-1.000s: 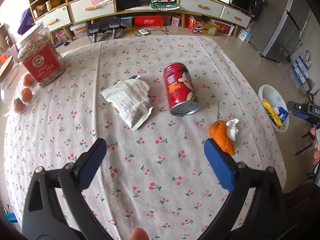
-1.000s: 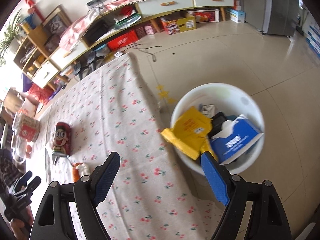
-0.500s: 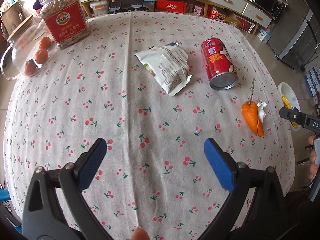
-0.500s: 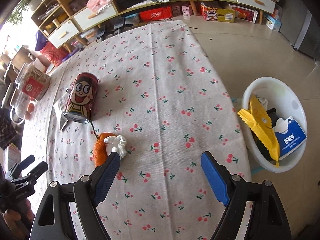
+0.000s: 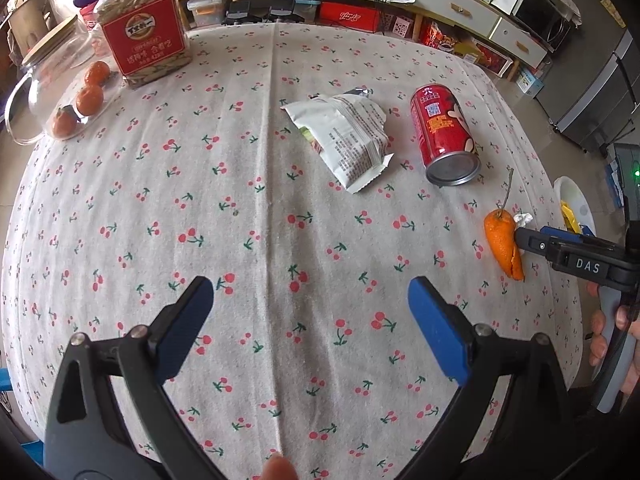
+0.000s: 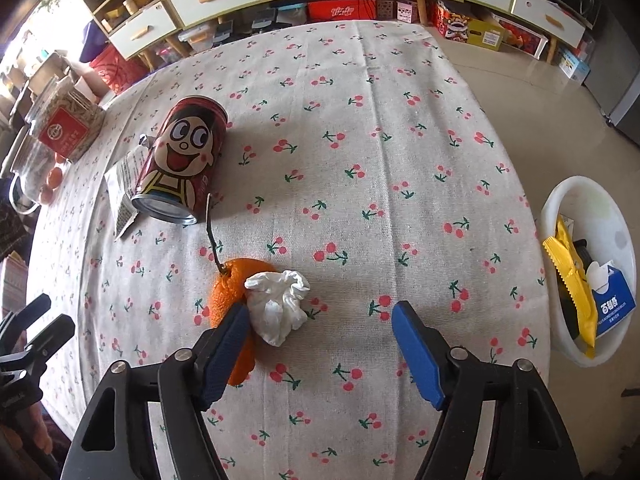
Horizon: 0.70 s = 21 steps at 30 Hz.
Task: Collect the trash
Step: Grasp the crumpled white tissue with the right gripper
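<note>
A crumpled white tissue point(image 6: 280, 306) lies against an orange peel point(image 6: 232, 292) with a stem, near the table's right edge. My right gripper point(image 6: 320, 314) points down over them. Its jaws are closing, the tissue lies between them beside the left finger, and the pads do not press it. A red cartoon can point(image 6: 182, 160) lies on its side beyond, with a white snack wrapper point(image 5: 348, 140) next to it. My left gripper point(image 5: 310, 286) hangs open over bare cloth with nothing between its fingers. The white bin point(image 6: 592, 208) stands on the floor at the right.
A seed jar with a red label point(image 5: 144, 36) and a glass jar of small oranges point(image 5: 52, 80) stand at the table's far left. The bin holds a yellow wrapper point(image 6: 572, 280) and a blue tissue pack. Shelves and boxes line the far wall.
My right gripper swung from above the bin to the table and came down over the tissue and peel, and its jaws narrowed. The left gripper drew back from the wrapper and can, then held still.
</note>
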Available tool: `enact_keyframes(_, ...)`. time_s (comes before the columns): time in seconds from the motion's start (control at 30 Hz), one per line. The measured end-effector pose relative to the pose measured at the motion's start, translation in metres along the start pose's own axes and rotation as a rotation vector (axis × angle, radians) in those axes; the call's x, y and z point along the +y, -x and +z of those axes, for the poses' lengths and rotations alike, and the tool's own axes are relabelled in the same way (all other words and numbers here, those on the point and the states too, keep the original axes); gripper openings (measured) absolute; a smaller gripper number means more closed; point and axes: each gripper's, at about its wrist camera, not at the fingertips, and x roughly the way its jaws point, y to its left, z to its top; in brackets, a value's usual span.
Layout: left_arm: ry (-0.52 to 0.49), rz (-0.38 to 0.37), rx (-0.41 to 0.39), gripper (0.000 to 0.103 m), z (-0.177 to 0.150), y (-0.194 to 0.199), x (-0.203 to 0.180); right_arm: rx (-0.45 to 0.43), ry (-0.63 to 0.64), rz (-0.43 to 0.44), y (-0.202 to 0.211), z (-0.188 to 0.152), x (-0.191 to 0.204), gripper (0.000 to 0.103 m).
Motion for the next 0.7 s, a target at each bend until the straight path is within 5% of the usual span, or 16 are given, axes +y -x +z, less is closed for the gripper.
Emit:
enact_keyframes(0.2,0.000,-0.005,-0.001,0.098,-0.002,0.000,-0.001,-0.007,0.031,0.006,-0.007,0.003,0.012,0.051)
enact_keyframes(0.37,-0.004,-0.012,-0.005,0.098,-0.001,0.001,-0.006,-0.009,0.091,0.039,-0.007,0.001,0.026,0.021)
enact_keyframes(0.7,-0.016,-0.035,-0.019,0.098,0.000,0.003,-0.015,-0.036,0.112,0.028,0.002,-0.001,0.024,0.015)
